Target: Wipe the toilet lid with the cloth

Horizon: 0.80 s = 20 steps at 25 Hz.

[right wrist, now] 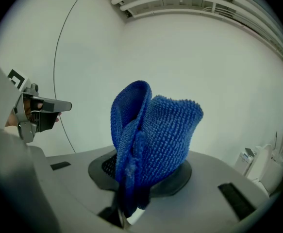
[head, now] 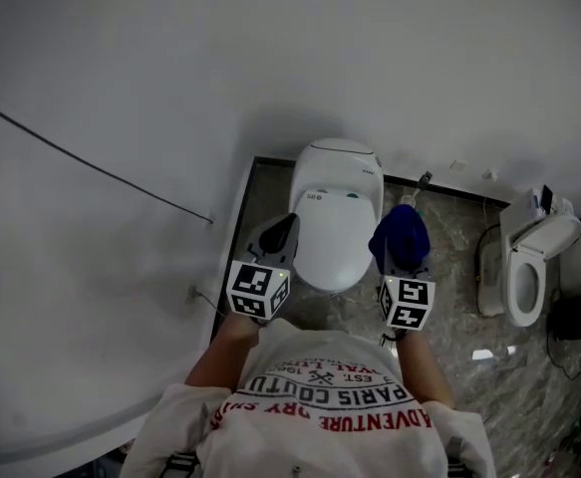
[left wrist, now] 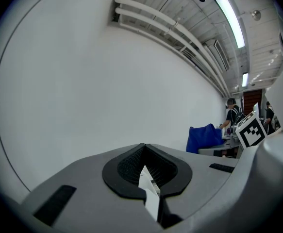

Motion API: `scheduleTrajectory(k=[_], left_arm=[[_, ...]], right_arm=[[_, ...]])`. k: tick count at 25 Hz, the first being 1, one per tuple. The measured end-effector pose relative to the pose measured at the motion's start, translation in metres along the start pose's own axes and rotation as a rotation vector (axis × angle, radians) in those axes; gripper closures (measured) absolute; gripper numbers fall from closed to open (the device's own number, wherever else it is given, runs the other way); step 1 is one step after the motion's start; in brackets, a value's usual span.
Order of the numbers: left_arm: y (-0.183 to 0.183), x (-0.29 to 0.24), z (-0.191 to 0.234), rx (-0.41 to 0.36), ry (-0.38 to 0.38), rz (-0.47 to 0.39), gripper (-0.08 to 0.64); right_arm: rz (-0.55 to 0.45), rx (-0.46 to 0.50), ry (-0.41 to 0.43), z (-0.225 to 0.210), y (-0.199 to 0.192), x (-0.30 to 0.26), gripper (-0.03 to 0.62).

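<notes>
White wall [head: 270, 58], grey stone floor [head: 457, 259], second toilet [head: 541, 239] at right.

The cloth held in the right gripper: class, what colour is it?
Blue. The cloth shows best in the right gripper view.

Blue textured cloth [right wrist: 151, 140] is standing bunched, pinched in the right gripper [right wrist: 125, 211]; white toilet lid [head: 337, 217] is lying closed.

Red print, upside down, on white shirt [head: 320, 371]: "PARIS COUTU", "ADVENTURE", "EST.", small mark on toilet [head: 336, 227] unreadable.
</notes>
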State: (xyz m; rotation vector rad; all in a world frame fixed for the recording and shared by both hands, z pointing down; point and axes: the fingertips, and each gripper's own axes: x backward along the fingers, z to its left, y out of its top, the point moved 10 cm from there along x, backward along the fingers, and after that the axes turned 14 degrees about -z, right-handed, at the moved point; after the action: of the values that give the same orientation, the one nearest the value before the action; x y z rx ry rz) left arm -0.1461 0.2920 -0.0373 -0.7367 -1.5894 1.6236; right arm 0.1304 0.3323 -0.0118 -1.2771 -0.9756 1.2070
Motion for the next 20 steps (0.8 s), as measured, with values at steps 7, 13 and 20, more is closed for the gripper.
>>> scheduleTrajectory(k=[7,13,20], left_arm=[[-0.006,-0.001,-0.002,0.012,-0.010,0.013,0.554],[-0.008,-0.006,-0.004,0.012,-0.015,0.017,0.554],[-0.013,-0.002,-0.008,0.007,-0.014,0.013,0.554]], right_arm=[[0.005,0.005,0.015,0.001,-0.001,-0.002,0.499],[0.009,-0.002,0.009,-0.004,-0.005,-0.003,0.499],[0.002,-0.012,0.000,-0.007,-0.011,0.003,0.499]])
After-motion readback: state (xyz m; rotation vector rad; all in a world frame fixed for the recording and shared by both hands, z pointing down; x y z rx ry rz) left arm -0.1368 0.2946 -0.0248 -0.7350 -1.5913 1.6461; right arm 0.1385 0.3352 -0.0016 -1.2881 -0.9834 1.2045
